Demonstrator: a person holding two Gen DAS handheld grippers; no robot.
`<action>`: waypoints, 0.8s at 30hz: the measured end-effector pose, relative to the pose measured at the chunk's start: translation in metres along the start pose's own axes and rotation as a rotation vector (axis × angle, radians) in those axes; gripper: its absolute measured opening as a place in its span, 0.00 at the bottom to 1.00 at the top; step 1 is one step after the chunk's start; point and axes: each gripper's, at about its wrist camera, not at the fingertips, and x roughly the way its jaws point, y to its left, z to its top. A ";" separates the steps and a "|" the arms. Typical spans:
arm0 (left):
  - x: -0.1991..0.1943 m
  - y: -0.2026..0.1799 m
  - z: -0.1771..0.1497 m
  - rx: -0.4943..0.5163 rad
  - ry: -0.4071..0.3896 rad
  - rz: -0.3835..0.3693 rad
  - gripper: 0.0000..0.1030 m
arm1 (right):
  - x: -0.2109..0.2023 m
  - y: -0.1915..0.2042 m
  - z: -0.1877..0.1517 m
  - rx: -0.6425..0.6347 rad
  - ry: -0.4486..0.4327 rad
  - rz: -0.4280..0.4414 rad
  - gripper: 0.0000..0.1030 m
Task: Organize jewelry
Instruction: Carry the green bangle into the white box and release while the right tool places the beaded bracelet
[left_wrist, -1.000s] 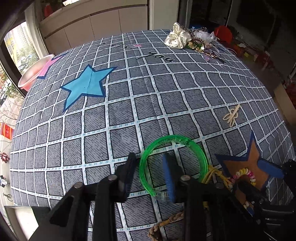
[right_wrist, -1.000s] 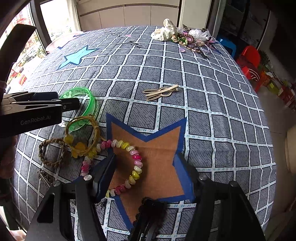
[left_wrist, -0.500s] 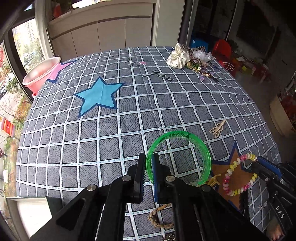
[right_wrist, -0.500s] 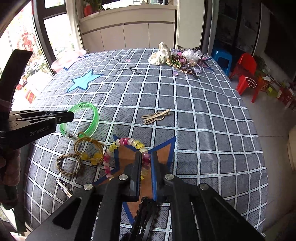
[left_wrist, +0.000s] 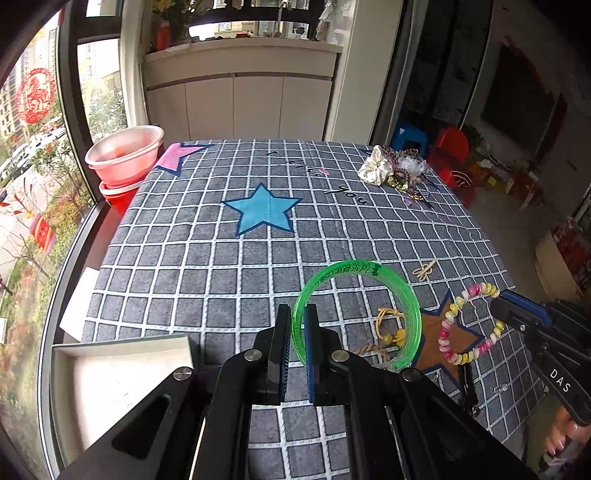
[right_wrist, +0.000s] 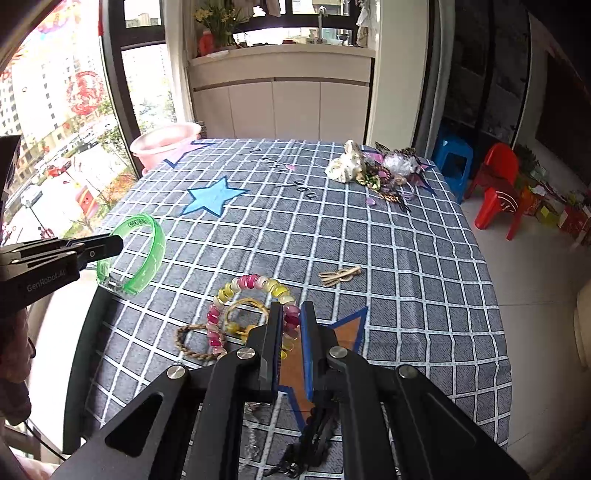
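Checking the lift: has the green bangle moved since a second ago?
Yes. The bangle, clamped in the left gripper, has risen off the cloth and now hangs beyond its left edge.

Green bangle (left_wrist: 402, 295); pink-yellow bead bracelet (right_wrist: 251, 284); grey checked cloth (left_wrist: 207, 258) (blue star).

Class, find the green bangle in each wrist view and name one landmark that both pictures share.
Left wrist view: green bangle low centre, pinched by the left gripper.
Right wrist view: green bangle at the left edge, held off the bed.
Shared landmark: blue star on the checked cover.
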 end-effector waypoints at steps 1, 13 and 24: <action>-0.006 0.008 -0.005 -0.014 -0.004 0.008 0.14 | -0.004 0.010 0.002 -0.014 -0.006 0.017 0.10; -0.030 0.115 -0.074 -0.178 0.023 0.190 0.14 | 0.015 0.155 0.014 -0.201 0.030 0.252 0.10; 0.010 0.175 -0.107 -0.254 0.127 0.295 0.14 | 0.091 0.246 0.011 -0.281 0.167 0.308 0.10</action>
